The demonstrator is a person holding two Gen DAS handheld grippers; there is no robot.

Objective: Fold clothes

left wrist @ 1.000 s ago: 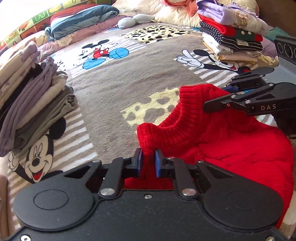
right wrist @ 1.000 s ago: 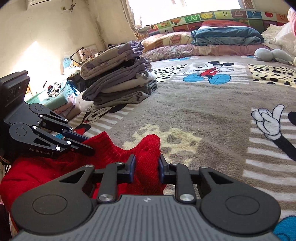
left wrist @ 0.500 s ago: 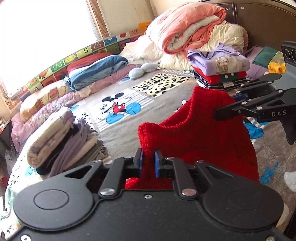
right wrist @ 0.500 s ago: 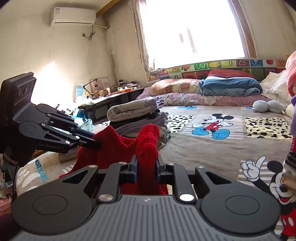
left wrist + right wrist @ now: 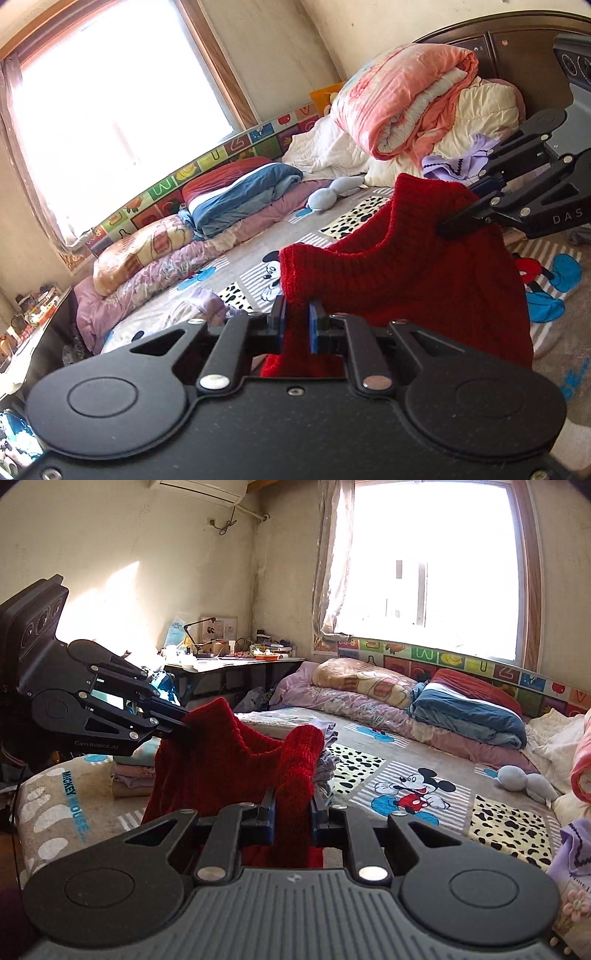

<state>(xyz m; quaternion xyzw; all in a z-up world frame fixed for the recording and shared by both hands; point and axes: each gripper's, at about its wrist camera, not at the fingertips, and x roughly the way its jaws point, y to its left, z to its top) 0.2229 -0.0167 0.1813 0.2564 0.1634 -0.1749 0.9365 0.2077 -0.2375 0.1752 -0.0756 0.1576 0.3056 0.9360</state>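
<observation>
Both grippers, left [image 5: 295, 325] and right [image 5: 291, 814], were clamped on the red sweater [image 5: 406, 273], held above the bed [image 5: 369, 768]. Folding had not begun; folded stacks [image 5: 133, 771] lay nearby.

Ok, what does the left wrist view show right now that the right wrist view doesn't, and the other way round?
Only the left wrist view shows the rolled pink-and-white quilt against the dark wooden headboard. Only the right wrist view shows the cluttered desk by the wall, the white air conditioner and the stack of folded pale clothes. Both show the red knitted sweater pinched by the left gripper and the right gripper, the cartoon-mouse blanket, the folded blue-and-red quilt and the grey plush toy.
</observation>
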